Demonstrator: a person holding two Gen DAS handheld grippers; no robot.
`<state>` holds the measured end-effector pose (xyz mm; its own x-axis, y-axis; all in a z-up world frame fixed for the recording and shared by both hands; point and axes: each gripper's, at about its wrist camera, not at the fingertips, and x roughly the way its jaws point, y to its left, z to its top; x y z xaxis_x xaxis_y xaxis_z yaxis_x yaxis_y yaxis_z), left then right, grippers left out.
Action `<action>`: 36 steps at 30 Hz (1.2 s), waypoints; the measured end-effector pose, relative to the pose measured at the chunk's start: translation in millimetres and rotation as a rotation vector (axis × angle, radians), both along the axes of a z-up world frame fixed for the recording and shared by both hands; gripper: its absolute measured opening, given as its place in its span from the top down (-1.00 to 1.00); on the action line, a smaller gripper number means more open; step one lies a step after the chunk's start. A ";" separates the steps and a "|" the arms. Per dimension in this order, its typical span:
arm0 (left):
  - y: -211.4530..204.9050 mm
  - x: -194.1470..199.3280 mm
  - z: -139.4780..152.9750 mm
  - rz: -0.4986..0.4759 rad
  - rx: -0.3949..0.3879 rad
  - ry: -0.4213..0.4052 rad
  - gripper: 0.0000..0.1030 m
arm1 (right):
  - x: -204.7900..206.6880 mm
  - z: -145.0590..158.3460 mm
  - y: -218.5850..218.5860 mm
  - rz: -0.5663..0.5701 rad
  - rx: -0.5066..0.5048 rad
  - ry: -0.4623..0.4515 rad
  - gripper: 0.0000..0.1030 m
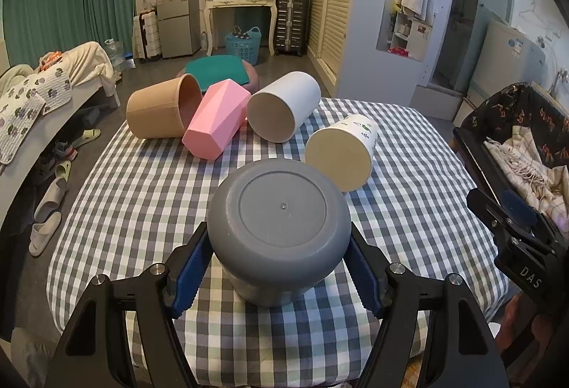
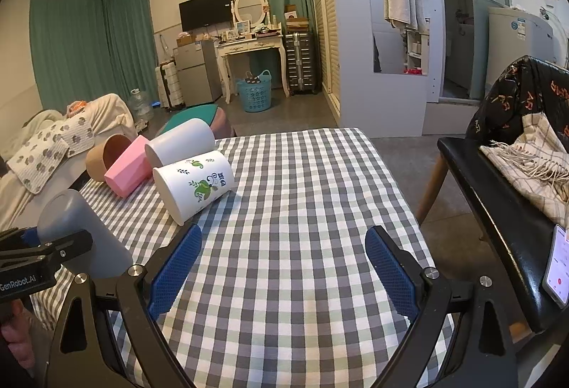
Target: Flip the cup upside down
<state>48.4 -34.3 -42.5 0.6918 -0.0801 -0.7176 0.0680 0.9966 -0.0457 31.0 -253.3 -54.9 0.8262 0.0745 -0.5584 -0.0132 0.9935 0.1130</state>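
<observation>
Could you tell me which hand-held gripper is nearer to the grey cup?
Left. The left hand-held gripper has its fingers on either side of the grey cup. The right hand-held gripper is open over bare checked tablecloth, off to the cup's right.

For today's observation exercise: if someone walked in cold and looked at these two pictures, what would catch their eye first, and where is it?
First, the grey cup, held tilted between the left gripper fingers right at the front, its flat bottom facing the camera. Behind it, four more cups lie on their sides on the checked tablecloth: a tan cup, a pink cup, a white cup and a leaf-print cup. The right gripper hangs open over bare cloth.
</observation>
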 end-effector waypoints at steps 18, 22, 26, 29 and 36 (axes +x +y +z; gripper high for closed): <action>5.5 -9.1 32.0 -0.001 0.009 -0.102 -0.46 | -18.5 22.9 9.0 0.010 -0.030 -0.050 -0.82; 9.6 -16.7 45.8 -0.003 0.002 -0.144 -0.46 | -30.1 31.5 13.1 0.015 -0.040 -0.071 -0.82; 13.6 -29.5 58.8 -0.005 -0.003 -0.190 -0.46 | -44.9 42.7 19.8 0.027 -0.052 -0.100 -0.82; 17.0 -43.5 65.0 -0.005 -0.005 -0.220 -0.46 | -57.6 51.6 26.9 0.039 -0.064 -0.128 -0.82; 27.0 -73.7 65.7 0.008 -0.018 -0.287 -0.52 | -88.5 63.6 46.6 0.083 -0.092 -0.175 -0.82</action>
